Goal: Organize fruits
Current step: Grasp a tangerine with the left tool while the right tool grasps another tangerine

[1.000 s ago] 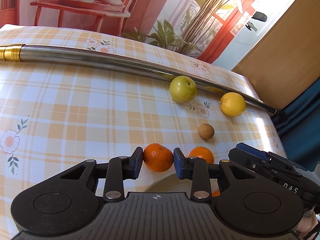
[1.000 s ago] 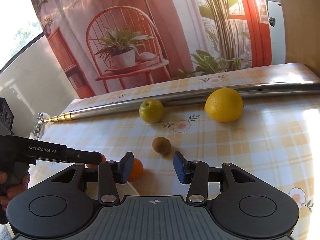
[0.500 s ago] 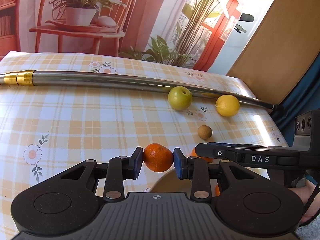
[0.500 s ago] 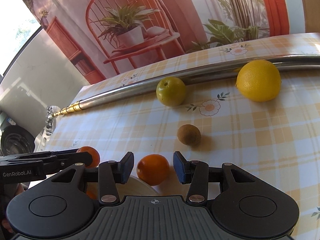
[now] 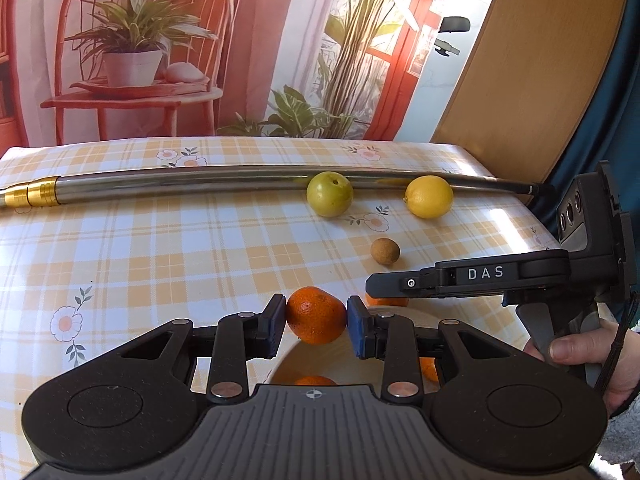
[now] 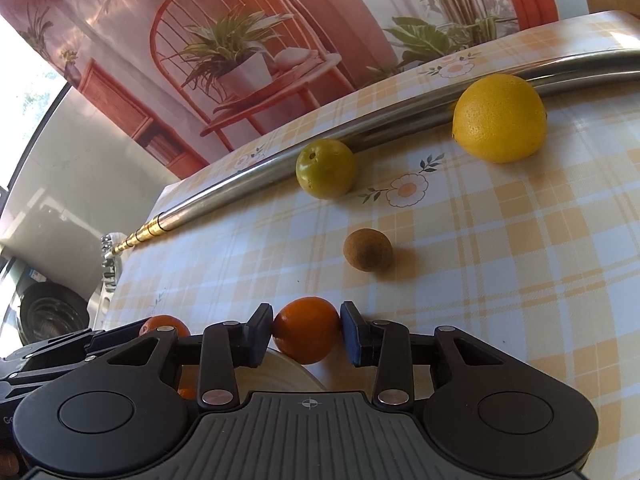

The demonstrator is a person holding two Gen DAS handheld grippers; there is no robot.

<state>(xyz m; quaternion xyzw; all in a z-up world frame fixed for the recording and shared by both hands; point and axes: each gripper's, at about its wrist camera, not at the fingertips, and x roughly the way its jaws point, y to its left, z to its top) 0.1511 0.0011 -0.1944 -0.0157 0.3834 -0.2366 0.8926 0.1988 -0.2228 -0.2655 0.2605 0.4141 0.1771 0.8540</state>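
Left gripper (image 5: 316,320) has its pads pinched right onto a mandarin (image 5: 315,314), held just above the rim of the pale bowl (image 5: 288,364). Right gripper (image 6: 307,334) sits around a second orange (image 6: 306,330); the jaws look a hair off the skin, so I can't tell if it's gripped.

Tip for this step: carry each one low over the bowl and only let go once it's inside, since round fruit rolls. There's already fruit down there, I think, mostly hidden.

Compared to a second ago, the right gripper has swung over from open table to bracket that orange, and the left has lifted its mandarin a bit.
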